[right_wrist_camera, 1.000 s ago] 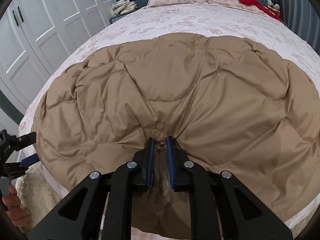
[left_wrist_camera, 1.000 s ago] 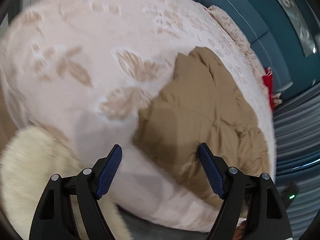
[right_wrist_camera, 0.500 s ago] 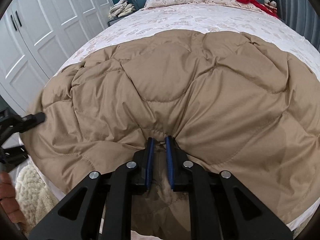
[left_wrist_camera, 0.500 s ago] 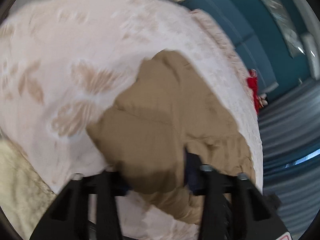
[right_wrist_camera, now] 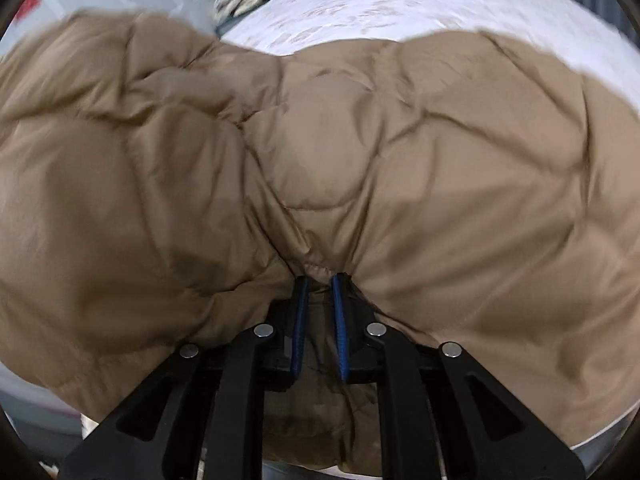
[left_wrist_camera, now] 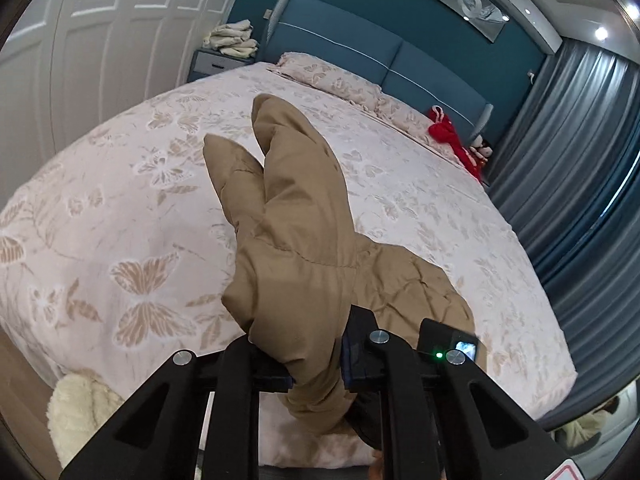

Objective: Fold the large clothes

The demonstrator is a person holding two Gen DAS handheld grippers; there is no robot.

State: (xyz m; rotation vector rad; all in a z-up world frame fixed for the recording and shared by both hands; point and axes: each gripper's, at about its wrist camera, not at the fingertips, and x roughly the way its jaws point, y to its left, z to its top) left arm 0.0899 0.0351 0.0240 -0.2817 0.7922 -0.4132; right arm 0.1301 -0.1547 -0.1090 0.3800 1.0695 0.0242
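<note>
A tan quilted jacket point(left_wrist_camera: 296, 216) lies on the bed point(left_wrist_camera: 120, 200) near its foot. In the left wrist view, my left gripper point(left_wrist_camera: 316, 364) has a thick fold of the jacket's side between its jaws; they are closing, and the pads press the fabric. The gripped part rises as a tall ridge above the bedspread. In the right wrist view the jacket point(right_wrist_camera: 400, 160) fills most of the picture, blurred on the left. There my right gripper point(right_wrist_camera: 320, 292) is shut on the jacket's near hem, and fabric bunches at its fingertips.
Pillows point(left_wrist_camera: 332, 76) and a blue headboard point(left_wrist_camera: 352, 48) lie at the far end, a red item point(left_wrist_camera: 448, 136) beside them. White wardrobe doors point(left_wrist_camera: 100, 40) stand left, grey curtains point(left_wrist_camera: 580, 180) right. A cream fluffy rug point(left_wrist_camera: 80, 412) lies by the bed's corner.
My left gripper, open above the jacket's edge a second ago, has closed on that edge and lifted it off the bed. The right gripper keeps its hold; the jacket's left side has risen.
</note>
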